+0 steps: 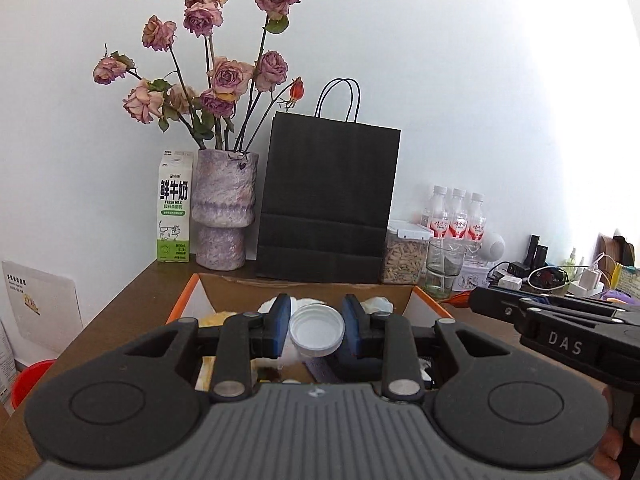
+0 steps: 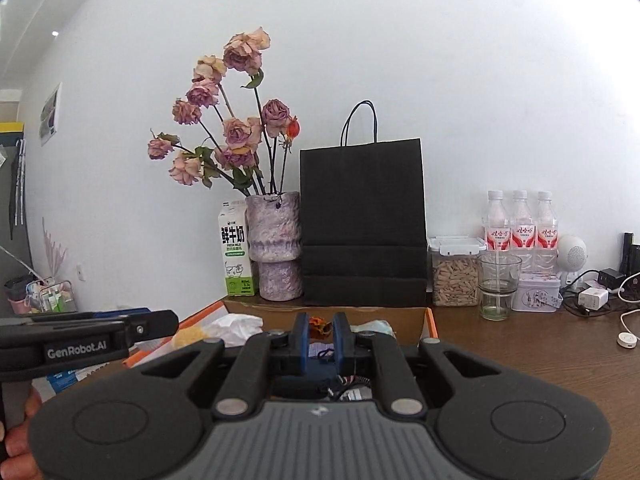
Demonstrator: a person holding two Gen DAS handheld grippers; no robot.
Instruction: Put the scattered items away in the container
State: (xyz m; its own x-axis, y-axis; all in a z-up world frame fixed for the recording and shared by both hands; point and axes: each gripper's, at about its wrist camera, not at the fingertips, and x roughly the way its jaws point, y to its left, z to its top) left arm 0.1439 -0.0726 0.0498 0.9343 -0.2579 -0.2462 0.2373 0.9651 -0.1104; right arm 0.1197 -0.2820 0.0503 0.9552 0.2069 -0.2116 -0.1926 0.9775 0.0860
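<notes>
A white bottle cap (image 1: 317, 330) sits between the blue pads of my left gripper (image 1: 317, 320), which is shut on it above the cardboard box (image 1: 182, 300) with orange edges. The box (image 2: 430, 320) holds crumpled white paper (image 2: 236, 328), a yellow thing (image 2: 188, 336) and other small items, mostly hidden by the grippers. My right gripper (image 2: 320, 330) is nearly closed on a small orange-brown scrap (image 2: 320, 326), which also shows at the tip of that gripper (image 1: 474, 300) in the left wrist view. The left gripper (image 2: 172, 326) is level beside it.
Behind the box stand a black paper bag (image 2: 362, 224), a purple vase of dried roses (image 2: 276, 244) and a milk carton (image 2: 236, 252). To the right are a jar of nuts (image 2: 456, 272), a glass (image 2: 498, 284), three bottles (image 2: 520, 220), a tin (image 2: 536, 292) and chargers with cables (image 2: 592, 296).
</notes>
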